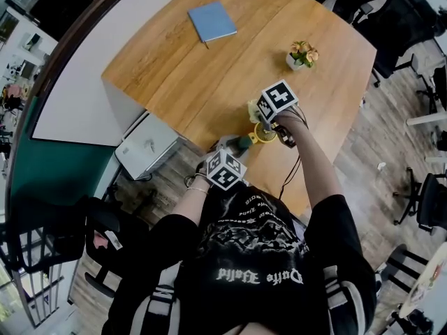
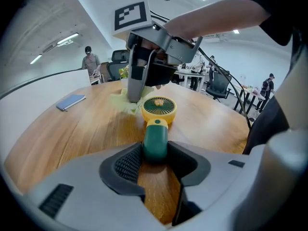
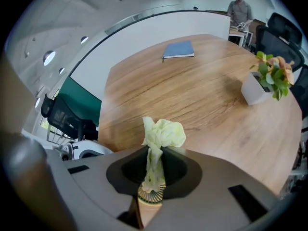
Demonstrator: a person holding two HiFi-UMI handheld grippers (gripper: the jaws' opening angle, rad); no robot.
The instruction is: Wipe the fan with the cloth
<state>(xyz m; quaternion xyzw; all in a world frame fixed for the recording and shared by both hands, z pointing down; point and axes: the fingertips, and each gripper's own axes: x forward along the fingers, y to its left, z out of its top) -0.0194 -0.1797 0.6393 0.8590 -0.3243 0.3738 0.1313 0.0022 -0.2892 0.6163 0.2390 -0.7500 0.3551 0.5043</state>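
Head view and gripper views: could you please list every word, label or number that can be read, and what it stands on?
Black T-shirt: white gothic lettering, upside down, too small to read.
Left marker cube and right marker cube: black-and-white square patterns only, no words.
Blue notebook and fan: no print visible.
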